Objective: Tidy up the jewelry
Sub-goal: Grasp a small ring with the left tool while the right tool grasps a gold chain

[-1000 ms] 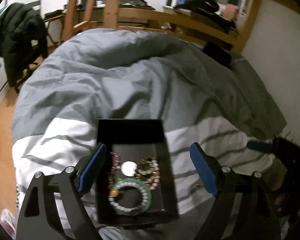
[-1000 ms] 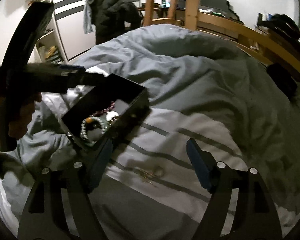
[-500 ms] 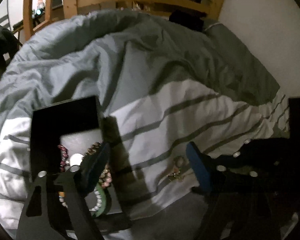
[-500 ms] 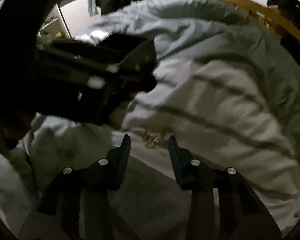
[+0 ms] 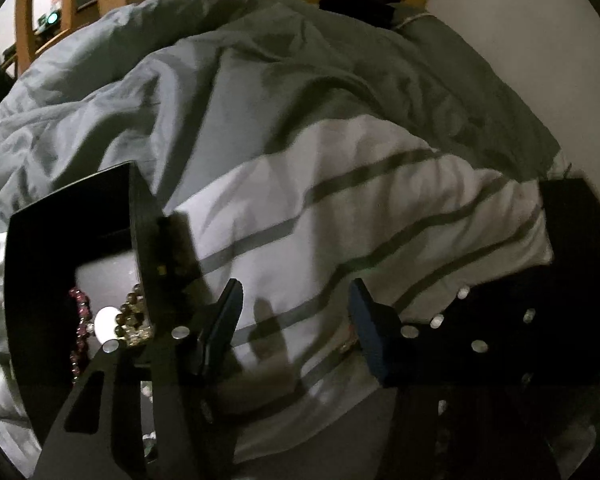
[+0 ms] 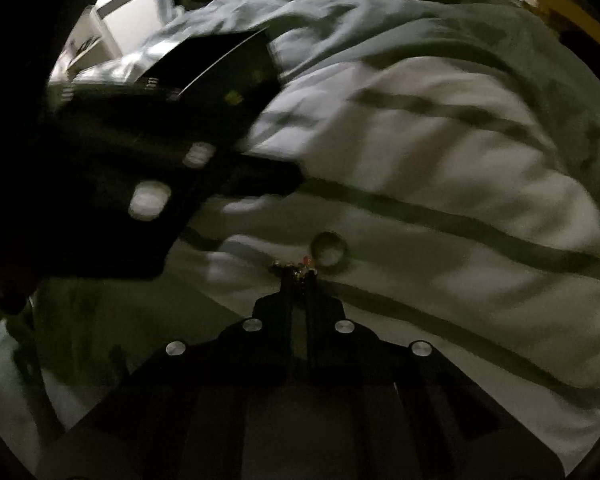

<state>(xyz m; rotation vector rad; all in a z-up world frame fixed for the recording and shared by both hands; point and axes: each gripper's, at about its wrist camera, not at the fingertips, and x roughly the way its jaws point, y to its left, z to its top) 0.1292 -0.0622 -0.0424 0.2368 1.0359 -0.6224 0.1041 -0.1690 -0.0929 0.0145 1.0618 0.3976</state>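
Duvet, grey with a white striped band, is the reference surface; it covers the bed. My right tool points steeply down at the white band, jaws fully closed on a small gold jewelry piece lying on the duvet. A ring-shaped part of that piece lies just beyond the tips, flat on the fabric. My left tool hangs over the same white band, jaws closing with only duvet between them. In the left wrist view a glint of the gold piece shows just beside the right-hand blue pad. The black jewelry box sits on the duvet beside my left tool, holding beaded bracelets.
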